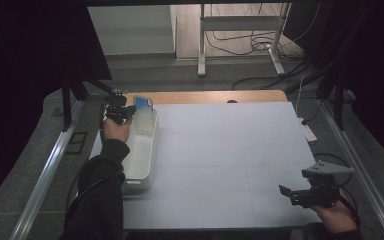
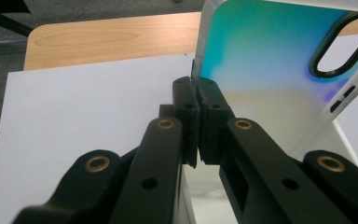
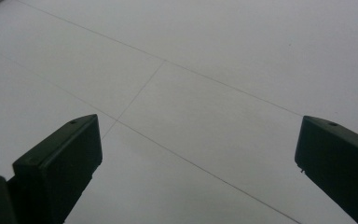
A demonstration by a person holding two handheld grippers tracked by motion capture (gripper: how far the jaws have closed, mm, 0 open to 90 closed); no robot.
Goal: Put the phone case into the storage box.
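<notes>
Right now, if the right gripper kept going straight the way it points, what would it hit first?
Probably the table: the right gripper, jaws wide open and holding nothing, looks down along bare white tabletop. Nothing else lies ahead, though depth is hard to judge.

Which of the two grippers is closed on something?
The left gripper: its jaws pinch the edge of the colourful phone case, while the right gripper stands open.

phone case: gradient blue-green plastic phone case [image 1: 143, 106] upright over the far end of the long white plastic tray [image 1: 141, 162]
tray: on the white tabletop sheet [image 1: 230, 160], at its left edge
wooden table edge [image 1: 210, 96]: behind the sheet
</notes>
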